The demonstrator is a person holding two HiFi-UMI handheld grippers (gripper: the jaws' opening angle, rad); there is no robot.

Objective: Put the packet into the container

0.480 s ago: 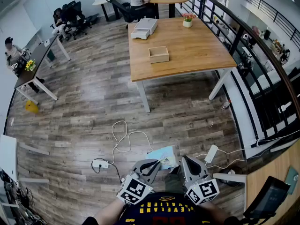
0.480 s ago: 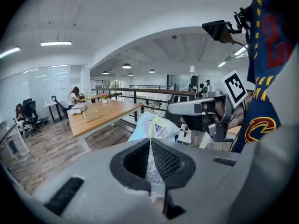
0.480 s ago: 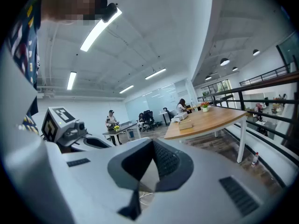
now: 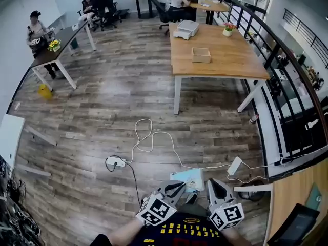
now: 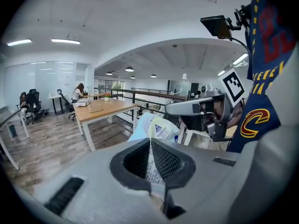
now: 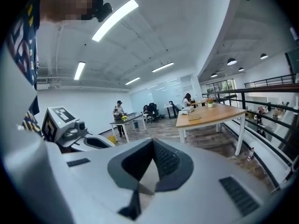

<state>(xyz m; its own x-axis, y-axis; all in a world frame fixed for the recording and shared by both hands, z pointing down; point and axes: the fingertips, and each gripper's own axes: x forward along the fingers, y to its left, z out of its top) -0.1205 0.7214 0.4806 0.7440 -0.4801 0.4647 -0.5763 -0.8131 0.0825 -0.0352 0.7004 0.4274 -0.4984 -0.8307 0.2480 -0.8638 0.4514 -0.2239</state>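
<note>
My left gripper (image 4: 176, 188) is clamped on 1 edge of the packet (image 5: 158, 129): thin, light, floppy film, judged slippery. Edge pinch suffices. My right gripper (image 6: 152, 146) has its jaws together, empty.

"EVELAND" in yellow on dark shirt (image 4: 180, 230), "C" emblem on it, packet (image 5: 159, 129) print illegible

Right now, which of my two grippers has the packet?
The left gripper: its jaws are shut on the packet, which sticks out ahead. The right gripper is shut with nothing between its jaws.
</note>
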